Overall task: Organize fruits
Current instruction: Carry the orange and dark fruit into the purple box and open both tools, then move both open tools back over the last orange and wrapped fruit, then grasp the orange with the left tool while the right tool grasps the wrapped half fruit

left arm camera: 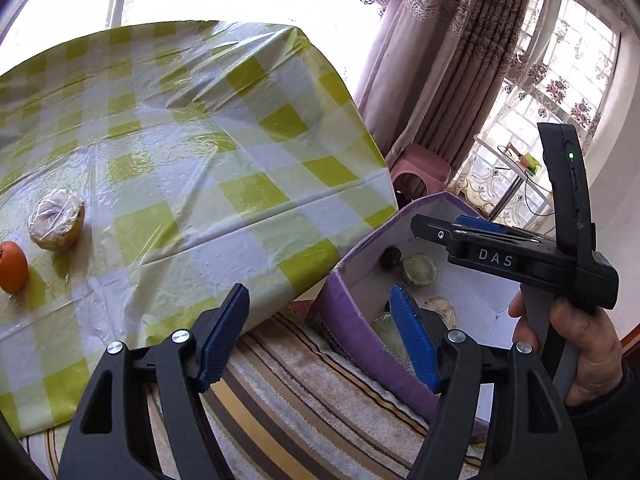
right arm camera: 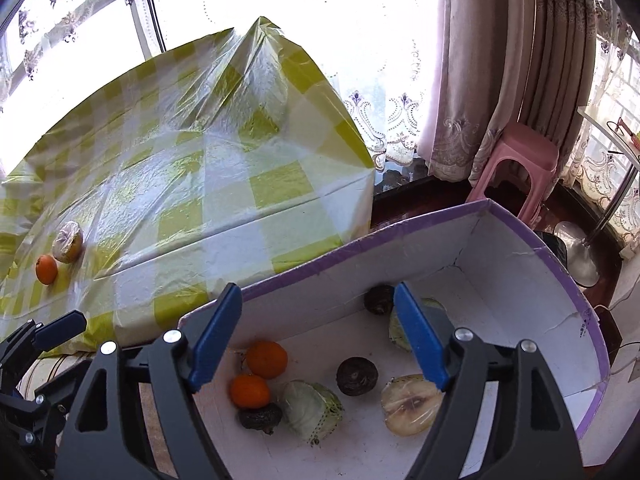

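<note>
Worktop (right arm camera: 224, 184) under a green-and-white checked plastic cloth, sloping away toward the bright window; mostly bare, which suggests the sorting is far along.

Purple-edged box (right arm camera: 520, 248) with a white inside, set low just beside the worktop's near corner on a striped towel (left arm camera: 304, 376), apparently as the collecting bin within easy reach of both hands.

Inside the box: two oranges (right arm camera: 266, 359) touching near the left wall, three dark round fruits (right arm camera: 357, 376), a wrapped green wedge (right arm camera: 312, 410), a wrapped cut half showing its pale flesh (right arm camera: 410, 404), another wrapped piece partly hidden behind a finger. Loosely grouped, not sorted by kind.

Left claw (left arm camera: 320, 336) released, fingers wide apart, nothing between them; poised over the gap between worktop edge and box.

Right claw (right arm camera: 318, 334) likewise released and empty, hovering above the box, probably just over the drop spot. From the left view, fingers hard to judge.

Still on the worktop, far left: one wrapped cut fruit (left arm camera: 56, 219) and one orange (left arm camera: 12, 266), just beside each other, well apart from the box. Likely next pickups, nearer the left side.
</note>
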A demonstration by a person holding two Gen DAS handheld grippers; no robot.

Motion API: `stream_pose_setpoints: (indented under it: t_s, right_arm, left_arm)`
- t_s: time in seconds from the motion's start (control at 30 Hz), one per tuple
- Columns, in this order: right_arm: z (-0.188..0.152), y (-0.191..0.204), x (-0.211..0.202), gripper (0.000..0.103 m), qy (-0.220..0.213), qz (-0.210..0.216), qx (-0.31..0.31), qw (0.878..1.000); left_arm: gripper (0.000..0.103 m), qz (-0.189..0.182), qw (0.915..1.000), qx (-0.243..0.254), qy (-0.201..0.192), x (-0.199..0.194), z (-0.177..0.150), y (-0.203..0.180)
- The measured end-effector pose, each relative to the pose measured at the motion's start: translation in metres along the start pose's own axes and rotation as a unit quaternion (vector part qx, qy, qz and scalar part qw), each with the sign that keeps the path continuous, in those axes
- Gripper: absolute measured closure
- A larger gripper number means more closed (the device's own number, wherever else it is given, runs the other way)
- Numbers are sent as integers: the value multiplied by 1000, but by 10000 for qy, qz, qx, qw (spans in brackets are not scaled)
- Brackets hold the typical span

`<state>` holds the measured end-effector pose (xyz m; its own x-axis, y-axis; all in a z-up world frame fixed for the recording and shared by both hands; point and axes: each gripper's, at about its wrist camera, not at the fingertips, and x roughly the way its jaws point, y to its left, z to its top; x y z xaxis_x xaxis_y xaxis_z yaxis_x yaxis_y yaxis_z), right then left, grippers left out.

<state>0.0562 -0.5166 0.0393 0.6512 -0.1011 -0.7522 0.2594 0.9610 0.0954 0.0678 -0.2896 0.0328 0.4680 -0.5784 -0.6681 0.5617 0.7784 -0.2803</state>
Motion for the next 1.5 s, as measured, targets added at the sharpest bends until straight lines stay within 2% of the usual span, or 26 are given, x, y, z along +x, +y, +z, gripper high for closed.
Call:
stream_pose_setpoints:
  t_s: [0.13, 0.27, 0.47, 0.67, 0.8, 1.1, 1.2, 1.27, 1.33, 1.5]
  right_arm:
    - [-2, 31, 0, 24, -59, 408, -104, 9991]
    - [-7, 69, 9, 24, 118, 664, -121, 9977]
    - [-18, 142, 12, 24, 148, 1127, -511, 9922]
    - [-27, 209, 13, 20, 55, 1405, -948, 9855]
    - [-29, 234, 21, 20, 124, 1438, -1131, 9830]
    - [-19, 256, 42, 20, 213, 1414, -1173, 9827]
    - [-15, 263, 48, 20, 215, 1407, -1205, 9825]
    - [-12, 268, 52, 20, 227, 1416, -1209, 9823]
    - [-9, 274, 56, 20, 228, 1428, -1231, 9818]
    - [-1, 293, 62, 20, 133, 1428, -1361, 9803]
  left_arm:
    - [38, 242, 9982, -510, -176, -24, -1, 36]
    - [42, 667, 9930, -937, -273, -46, -5, 75]
    - [46, 1254, 9784, -1605, -362, -76, -15, 137]
    - [46, 1456, 9661, -2113, -299, -86, -17, 187]
    - [46, 1436, 9648, -2183, -309, -81, -13, 204]
    - [50, 1367, 9641, -2265, -239, -61, 1, 230]
    - [62, 1342, 9651, -2240, -198, -56, 2, 232]
    - [63, 1317, 9649, -2255, -262, -58, 1, 234]
    - [63, 1356, 9629, -2307, -355, -62, -1, 237]
    - [63, 1715, 9529, -2420, -627, -79, -5, 246]
